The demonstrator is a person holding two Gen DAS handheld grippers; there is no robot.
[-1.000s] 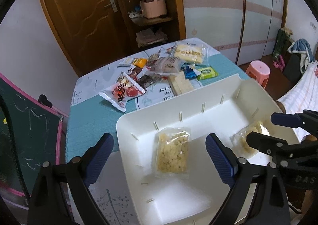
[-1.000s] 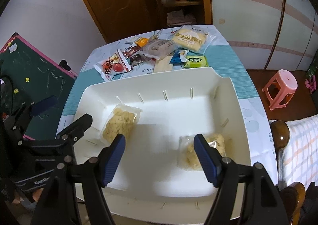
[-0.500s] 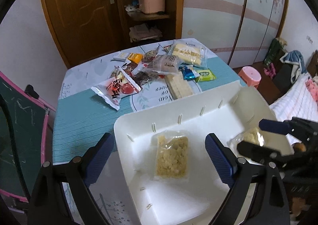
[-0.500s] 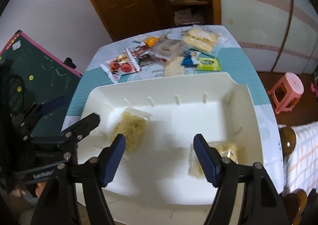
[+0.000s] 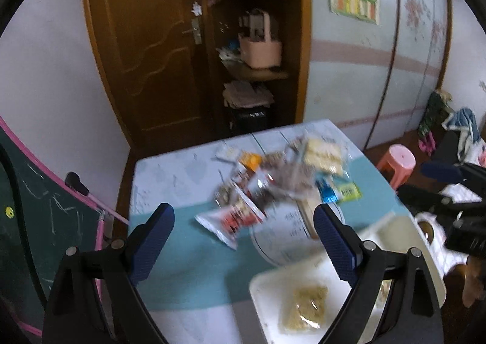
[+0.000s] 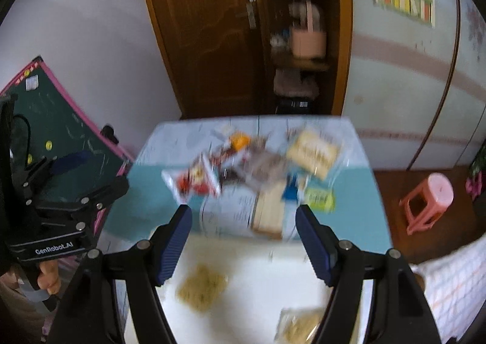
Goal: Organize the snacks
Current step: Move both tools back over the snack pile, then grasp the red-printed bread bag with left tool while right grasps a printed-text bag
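Note:
A white tray lies at the near end of the table with two clear packs of pale crumbly snack in it, one pack to the left and the other to the right. A blurred heap of snack packets lies on the far half of the table. My left gripper hangs open and empty above the table between tray and heap. Over the tray's far rim my right gripper is open and empty too. Each gripper shows at the edge of the other's view.
The table has a teal and pale cloth. A chalkboard leans at its left side and a pink stool stands on the floor to the right. Behind are a wooden door and a shelf.
Both grippers have risen and tipped up from the tray, so the tray slid low in view and the snack heap now lies between the fingers. Both packs stay in the tray.

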